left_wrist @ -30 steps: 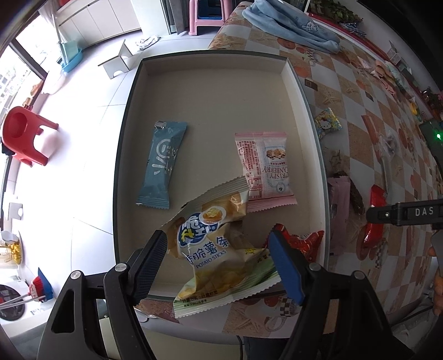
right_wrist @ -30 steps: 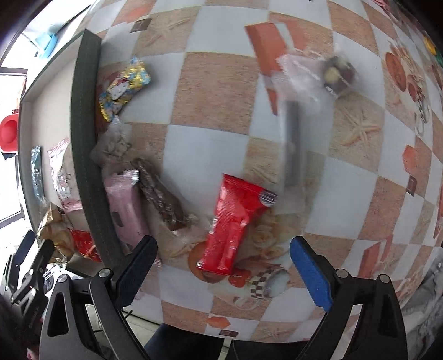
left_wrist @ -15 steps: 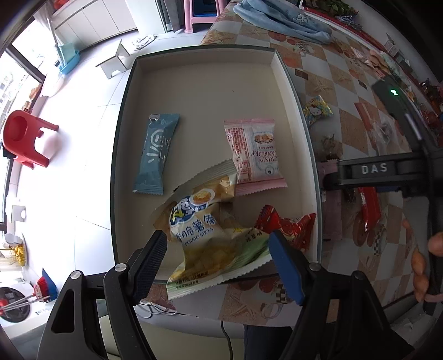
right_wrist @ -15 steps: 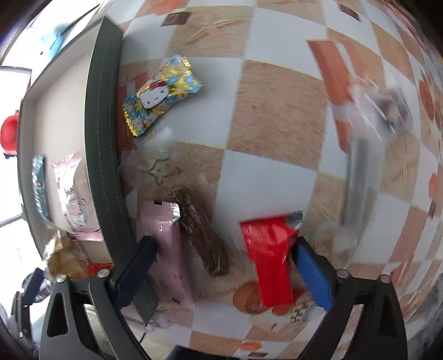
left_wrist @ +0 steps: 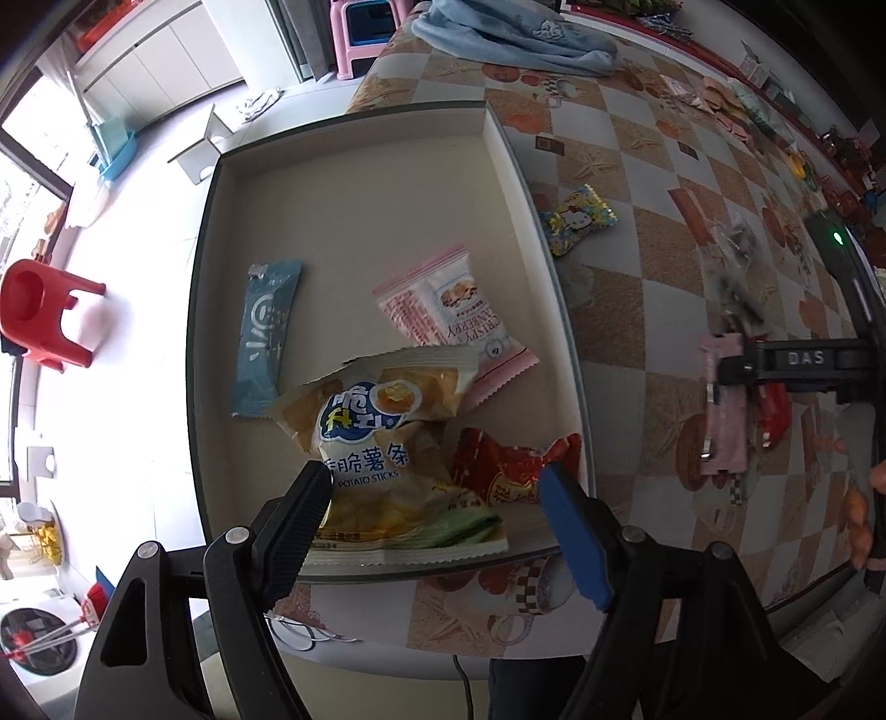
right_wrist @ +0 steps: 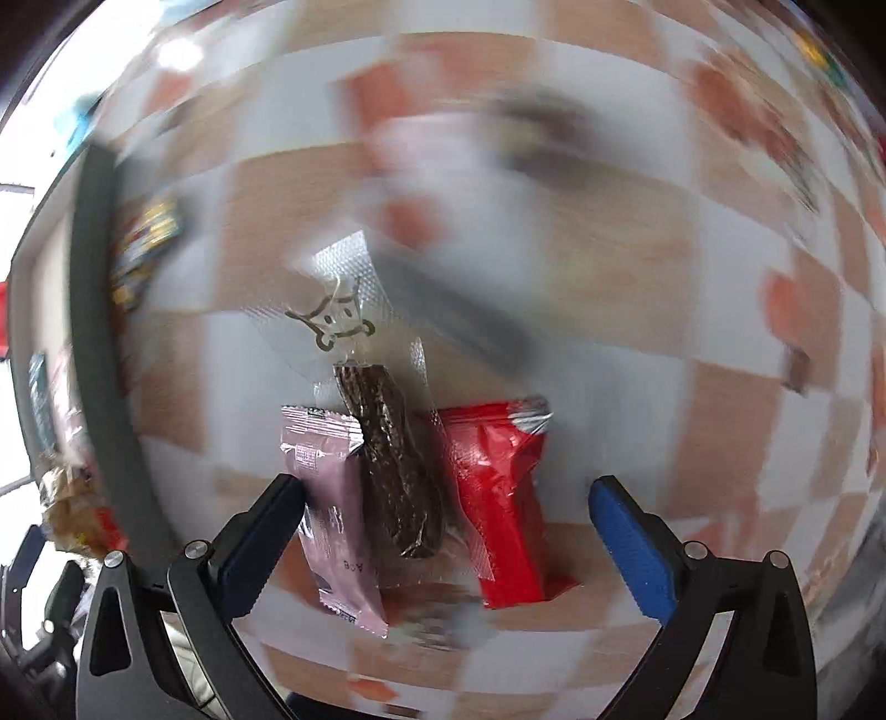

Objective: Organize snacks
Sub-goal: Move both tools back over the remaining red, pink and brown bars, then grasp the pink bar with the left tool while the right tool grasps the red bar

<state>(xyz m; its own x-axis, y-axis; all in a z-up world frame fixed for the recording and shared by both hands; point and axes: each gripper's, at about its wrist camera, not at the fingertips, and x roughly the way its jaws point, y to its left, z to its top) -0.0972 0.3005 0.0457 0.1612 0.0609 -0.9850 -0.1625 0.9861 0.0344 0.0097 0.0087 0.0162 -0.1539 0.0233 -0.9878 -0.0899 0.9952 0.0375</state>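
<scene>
A shallow beige tray (left_wrist: 354,183) holds a blue pack (left_wrist: 266,332), a pink cranberry pack (left_wrist: 454,315), a yellow potato-sticks bag (left_wrist: 382,459) and a red pack (left_wrist: 509,471). My left gripper (left_wrist: 437,515) hangs open over the potato-sticks bag at the tray's near edge, its pads off the bag. My right gripper (right_wrist: 448,537) points down, wide open, over the checked tablecloth. Between its fingers lie a pink pack (right_wrist: 338,515), a dark bar in a clear wrapper (right_wrist: 393,465) and a red pack (right_wrist: 498,498), side by side. Neither finger touches them.
A cartoon-cat candy (left_wrist: 576,219) lies just right of the tray's dark rim (left_wrist: 559,310). A clear bag of dark sweets (left_wrist: 736,260) and a blue cloth (left_wrist: 515,39) sit farther back. The table's near edge (left_wrist: 498,659) runs below the tray; a red stool (left_wrist: 39,315) stands on the floor.
My right gripper swung left over the pink, brown and red packs and now brackets all three; its view is blurred. The left gripper drifted slightly toward the tray's near right corner.
</scene>
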